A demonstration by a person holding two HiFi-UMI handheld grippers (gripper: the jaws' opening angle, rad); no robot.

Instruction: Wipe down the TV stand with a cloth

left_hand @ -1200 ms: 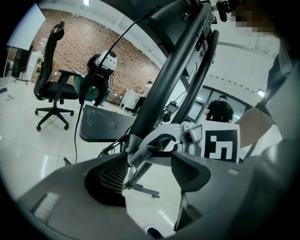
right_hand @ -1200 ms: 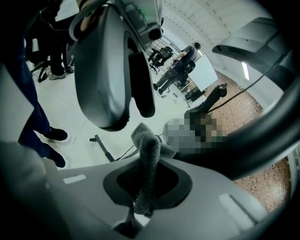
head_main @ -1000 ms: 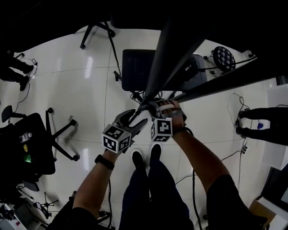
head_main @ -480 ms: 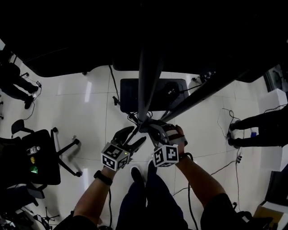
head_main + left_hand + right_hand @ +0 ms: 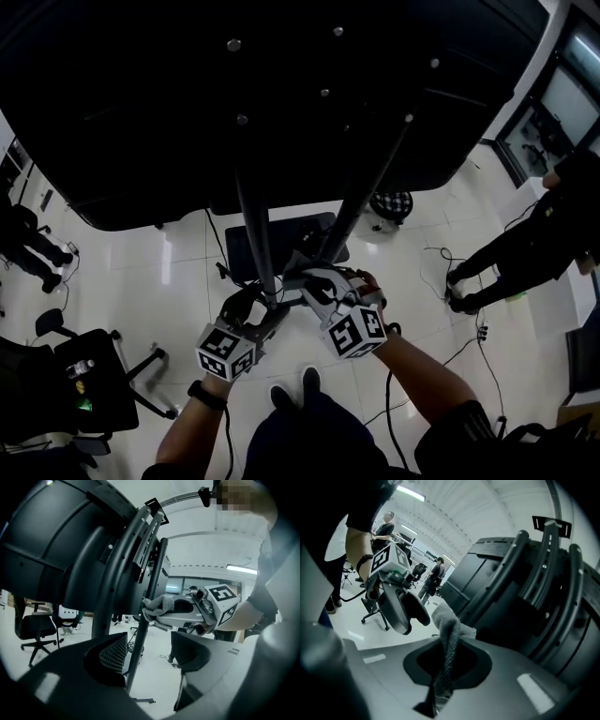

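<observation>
2 tongs meet at the black uprights of the TV stand (image 5: 258, 239). The right tongs (image 5: 443, 674) are clamped tight on a grey cloth (image 5: 449, 630). Its bunched top presses against 1 upright, and its lower end disappears between the jaws. The left tongs (image 5: 150, 648) stand wide apart and grip nothing. A thin upright rises between the jaws, nearer the one at that view's left, but contact cannot be judged. In the head view the cloth is barely visible past the right tongs. The large dark panel (image 5: 281, 94) overhead swallows the stand's top, and the uprights partly cover the base plate (image 5: 300, 244). A person (image 5: 511, 246) at the right edge is cut off.
</observation>
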